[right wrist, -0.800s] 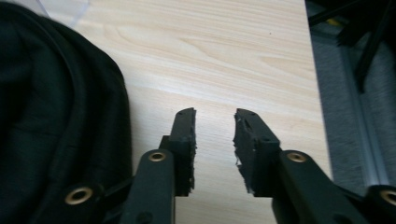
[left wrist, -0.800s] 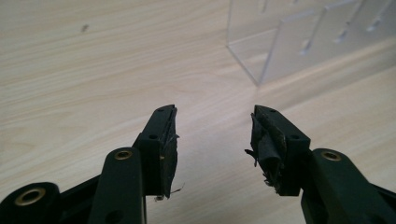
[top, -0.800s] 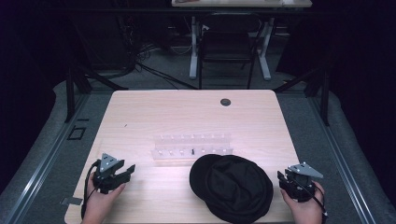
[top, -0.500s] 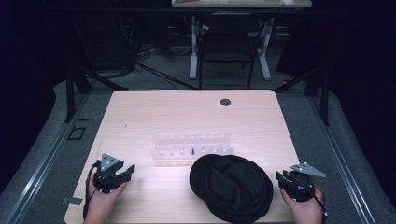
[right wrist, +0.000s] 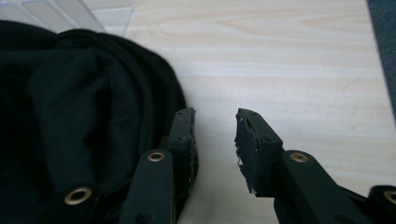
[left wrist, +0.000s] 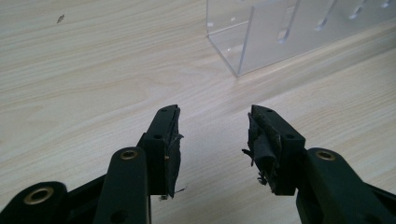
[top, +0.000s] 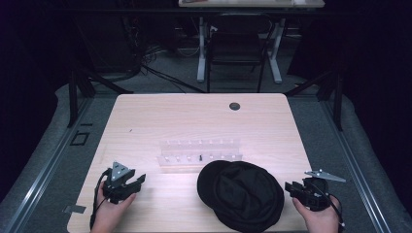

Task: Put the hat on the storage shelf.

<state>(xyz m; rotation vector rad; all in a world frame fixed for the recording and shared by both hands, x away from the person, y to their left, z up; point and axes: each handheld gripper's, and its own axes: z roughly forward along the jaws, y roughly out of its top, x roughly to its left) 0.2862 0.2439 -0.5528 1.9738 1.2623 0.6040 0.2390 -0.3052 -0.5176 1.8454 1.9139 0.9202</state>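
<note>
L gripper (top: 130,182) sits at the near left of the surface (top: 160,121), held in the person's L hand (top: 109,206). In the left gripper view (left wrist: 212,140) its jaws stand wide apart w/ nothing between them, just bare light wood grain. Pads look worn, w/ frayed bits of tape hanging off. Jaws point toward the corner of the clear acrylic rack (left wrist: 261,37), which is near but apart from them.

Mid-surface: the clear acrylic rack (top: 199,154) lies lengthwise, w/ a row of small slots and one small dark piece in it, too small to tell what. Just in front of it, touching or overlapping its near right edge, lies the black cap (top: 241,194), crumpled, near the front edge of the surface. A small round dark grommet (top: 234,106) sits far back, well apart from everything.

R gripper (top: 296,188) is at the near right, in the person's R hand (top: 318,218), just beside the cap's right rim. In the right gripper view (right wrist: 214,140) the jaws are also wide apart, empty gap over bare wood. One jaw lies right against the edge of the black cap (right wrist: 79,130), the fabric outside the gap, not clamped.

No brand, label or readable writing on the cap, rack or grippers.
</note>
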